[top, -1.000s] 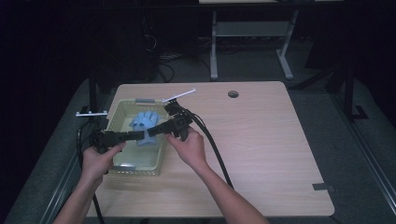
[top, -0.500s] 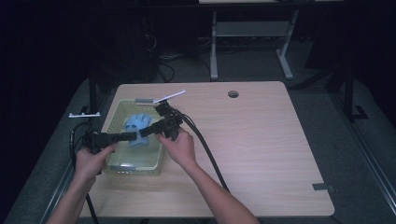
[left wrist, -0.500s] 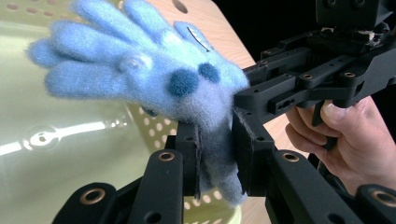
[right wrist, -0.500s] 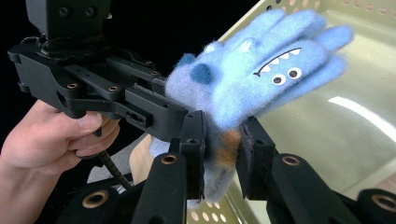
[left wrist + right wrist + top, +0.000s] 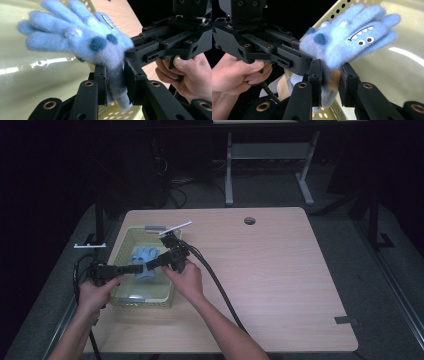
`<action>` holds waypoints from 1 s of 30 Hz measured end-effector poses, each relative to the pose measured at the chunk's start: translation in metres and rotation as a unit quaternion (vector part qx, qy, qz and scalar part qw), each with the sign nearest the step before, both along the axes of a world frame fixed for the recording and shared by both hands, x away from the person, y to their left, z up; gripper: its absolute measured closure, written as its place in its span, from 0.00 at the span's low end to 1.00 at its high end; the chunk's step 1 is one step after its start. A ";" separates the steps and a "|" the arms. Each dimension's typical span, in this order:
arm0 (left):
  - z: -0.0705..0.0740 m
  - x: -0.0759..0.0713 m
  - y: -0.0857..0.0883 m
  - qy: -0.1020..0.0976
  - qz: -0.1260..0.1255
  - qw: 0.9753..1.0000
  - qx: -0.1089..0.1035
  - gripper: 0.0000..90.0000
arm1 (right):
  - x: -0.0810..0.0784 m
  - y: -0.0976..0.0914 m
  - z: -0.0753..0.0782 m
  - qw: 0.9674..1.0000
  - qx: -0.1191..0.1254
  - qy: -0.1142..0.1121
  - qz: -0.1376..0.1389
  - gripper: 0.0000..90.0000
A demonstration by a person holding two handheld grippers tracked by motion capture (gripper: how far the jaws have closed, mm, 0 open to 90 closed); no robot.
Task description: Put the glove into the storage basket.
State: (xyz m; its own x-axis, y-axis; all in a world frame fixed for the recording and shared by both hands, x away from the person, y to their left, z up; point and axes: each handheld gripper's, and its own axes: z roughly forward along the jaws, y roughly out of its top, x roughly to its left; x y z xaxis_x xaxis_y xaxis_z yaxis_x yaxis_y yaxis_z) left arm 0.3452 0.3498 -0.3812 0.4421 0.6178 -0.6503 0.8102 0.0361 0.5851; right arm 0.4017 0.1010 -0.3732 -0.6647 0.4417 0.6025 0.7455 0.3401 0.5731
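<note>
Together, both grippers' pads (image 5: 130,80) pinch the blue glove's (image 5: 82,42) cuff.

A basket (image 5: 119,251) is placed on the left part of the table (image 5: 280,285), close to its left edge. A glove (image 5: 145,261) is held over the inside of the basket, between the two grippers. The left gripper (image 5: 136,269) is brought in from the left, across the basket's left wall, and the right gripper (image 5: 152,264) from the right, over the basket's right wall; their tips are set just beside each other at the glove's cuff. The glove's fingers are pointed towards the basket's far end. A hole (image 5: 249,220) is found in the table near its far edge, well to the right of the basket. Behind the table, a desk frame (image 5: 270,157) is stood on the floor.
</note>
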 end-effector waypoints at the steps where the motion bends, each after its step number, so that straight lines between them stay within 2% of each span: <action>1: -0.001 0.001 0.000 0.002 -0.001 1.000 0.005 0.81 | 0.001 0.002 -0.003 1.000 0.001 0.005 0.000 0.83; 5: -0.003 0.003 0.001 0.008 0.002 1.000 0.010 0.81 | 0.003 0.004 -0.008 1.000 0.000 0.009 -0.001 0.83; 7: -0.007 0.005 0.001 0.013 0.000 1.000 0.023 0.81 | 0.004 0.006 -0.013 1.000 -0.005 0.014 -0.003 0.83; 18: -0.027 0.011 0.007 0.043 -0.002 0.998 0.034 0.81 | 0.010 0.016 -0.034 0.999 -0.023 0.037 0.002 0.82; 25: -0.028 0.012 0.005 0.049 0.003 0.998 0.049 0.82 | 0.012 0.018 -0.038 0.999 -0.031 0.038 0.003 0.82; 30: -0.028 0.013 0.005 0.052 0.004 0.997 0.049 0.84 | 0.011 0.018 -0.038 0.999 -0.034 0.037 0.003 0.82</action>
